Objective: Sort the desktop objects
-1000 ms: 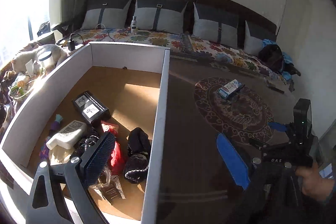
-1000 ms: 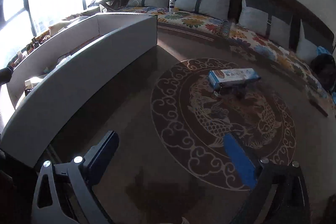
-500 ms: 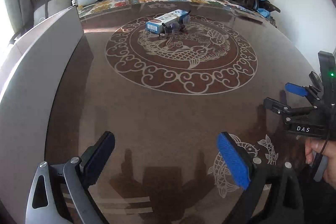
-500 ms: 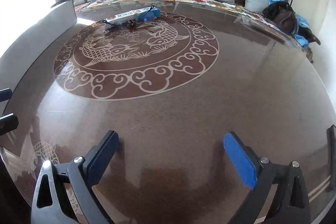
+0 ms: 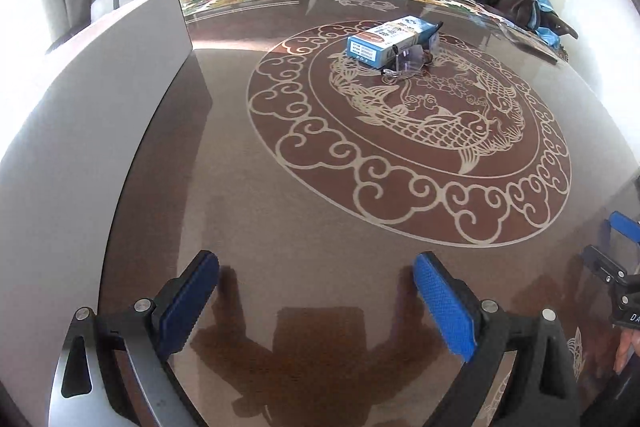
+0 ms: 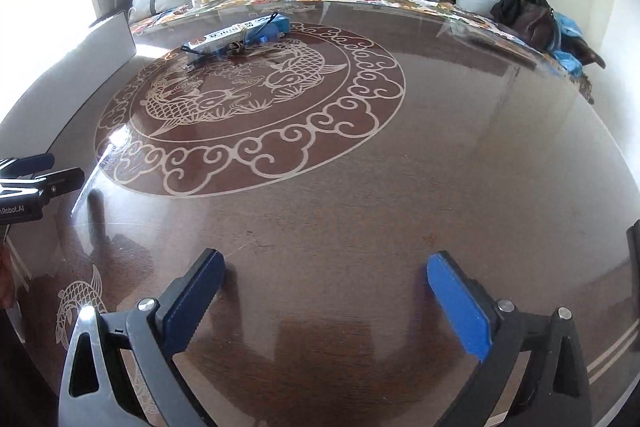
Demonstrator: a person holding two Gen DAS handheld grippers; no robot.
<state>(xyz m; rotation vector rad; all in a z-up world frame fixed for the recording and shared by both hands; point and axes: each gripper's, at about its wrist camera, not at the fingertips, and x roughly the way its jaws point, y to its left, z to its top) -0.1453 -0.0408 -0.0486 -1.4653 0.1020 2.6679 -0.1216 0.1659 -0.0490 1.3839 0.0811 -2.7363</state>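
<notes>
Nearer now: blue box (image 5: pixel 390 41), glasses (image 5: pixel 404 61) left-view only.

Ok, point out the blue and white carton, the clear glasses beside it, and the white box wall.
Blue and white carton (image 5: pixel 394 37), left wrist view, on its top face.
Clear glasses (image 5: pixel 408 61), left wrist view, on a lens.
White box wall (image 5: pixel 100 99), left wrist view, on its outer face.

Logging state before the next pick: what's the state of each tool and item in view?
left tool: open, empty, above the table.
right tool: open, empty, above the table.
blue box: lying flat on the table, closed as far as visible.
clear glasses: resting against the box, on the table.
white bin wall: upright at the table's left; inside hidden.
</notes>
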